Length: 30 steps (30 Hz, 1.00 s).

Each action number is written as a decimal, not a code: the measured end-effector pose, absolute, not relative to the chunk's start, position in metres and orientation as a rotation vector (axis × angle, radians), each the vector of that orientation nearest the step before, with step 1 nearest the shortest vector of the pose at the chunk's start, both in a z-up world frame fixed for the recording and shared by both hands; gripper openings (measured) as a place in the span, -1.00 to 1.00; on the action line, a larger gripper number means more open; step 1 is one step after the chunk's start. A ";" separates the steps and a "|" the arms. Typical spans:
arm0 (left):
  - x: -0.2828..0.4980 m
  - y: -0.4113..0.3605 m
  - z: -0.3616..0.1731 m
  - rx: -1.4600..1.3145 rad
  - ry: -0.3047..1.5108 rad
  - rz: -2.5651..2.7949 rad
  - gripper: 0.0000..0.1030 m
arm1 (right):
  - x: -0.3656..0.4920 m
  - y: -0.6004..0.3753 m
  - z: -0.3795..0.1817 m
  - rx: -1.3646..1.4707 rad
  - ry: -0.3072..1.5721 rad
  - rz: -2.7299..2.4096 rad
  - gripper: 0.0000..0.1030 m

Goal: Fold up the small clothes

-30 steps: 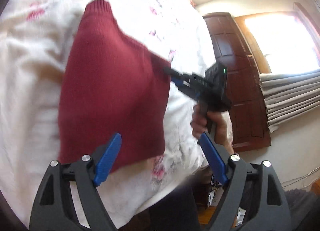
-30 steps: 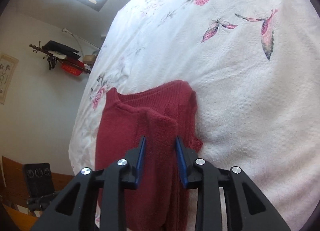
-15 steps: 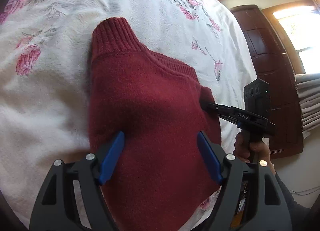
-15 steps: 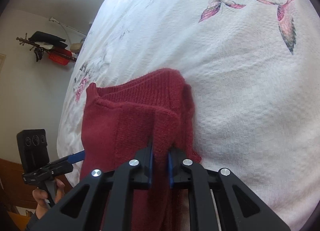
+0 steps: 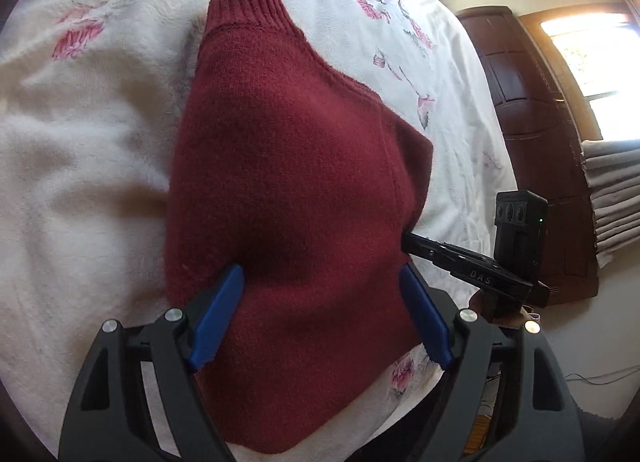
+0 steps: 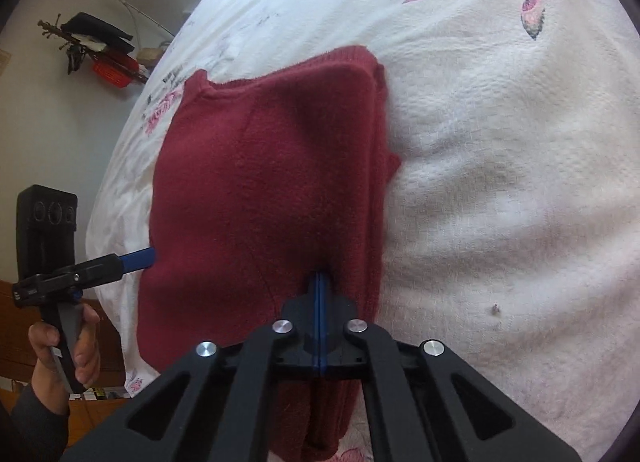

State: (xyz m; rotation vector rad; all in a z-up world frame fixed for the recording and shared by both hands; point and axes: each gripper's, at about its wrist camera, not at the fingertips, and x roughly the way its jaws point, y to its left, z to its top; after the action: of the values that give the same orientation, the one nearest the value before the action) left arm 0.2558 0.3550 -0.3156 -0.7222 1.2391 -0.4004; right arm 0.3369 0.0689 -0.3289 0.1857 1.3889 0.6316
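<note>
A dark red knit sweater (image 5: 296, 182) lies partly folded on the white floral bedspread (image 5: 80, 182), its ribbed collar at the far end. My left gripper (image 5: 320, 302) hovers open over the sweater's near part, one blue pad to each side. In the right wrist view my right gripper (image 6: 320, 286) is shut on a raised fold of the sweater (image 6: 260, 190) near its right edge. The left gripper (image 6: 136, 260) shows there at the sweater's left edge, held by a hand (image 6: 76, 346). From the left wrist view, the right gripper (image 5: 408, 240) meets the sweater's right side.
The bedspread (image 6: 500, 182) stretches wide to the right of the sweater. A dark wooden door (image 5: 532, 122), a bright window (image 5: 592, 54) and stacked grey fabric (image 5: 612, 190) stand beyond the bed edge. A coat rack with a red bag (image 6: 108, 58) hangs on the far wall.
My right gripper closed from half open onto the sweater's fold. My left gripper moved in from beside the bed to over the sweater and stays open.
</note>
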 end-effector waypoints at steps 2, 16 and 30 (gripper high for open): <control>0.242 0.362 -0.293 -0.737 1.182 -0.436 0.54 | 0.323 0.068 -0.303 0.166 1.337 0.658 -0.90; 0.158 0.371 -0.319 -0.774 1.212 -0.298 0.59 | 0.263 0.062 -0.281 0.128 1.312 0.692 -0.82; 0.139 0.352 -0.296 -0.616 1.311 -0.112 0.73 | 0.210 0.040 -0.277 0.133 1.328 0.551 0.29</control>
State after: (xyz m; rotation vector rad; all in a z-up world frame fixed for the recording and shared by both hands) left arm 0.1389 0.3518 -0.2961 -0.6156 1.3109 -0.1117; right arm 0.2104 0.0401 -0.2765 0.1326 1.3277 0.5512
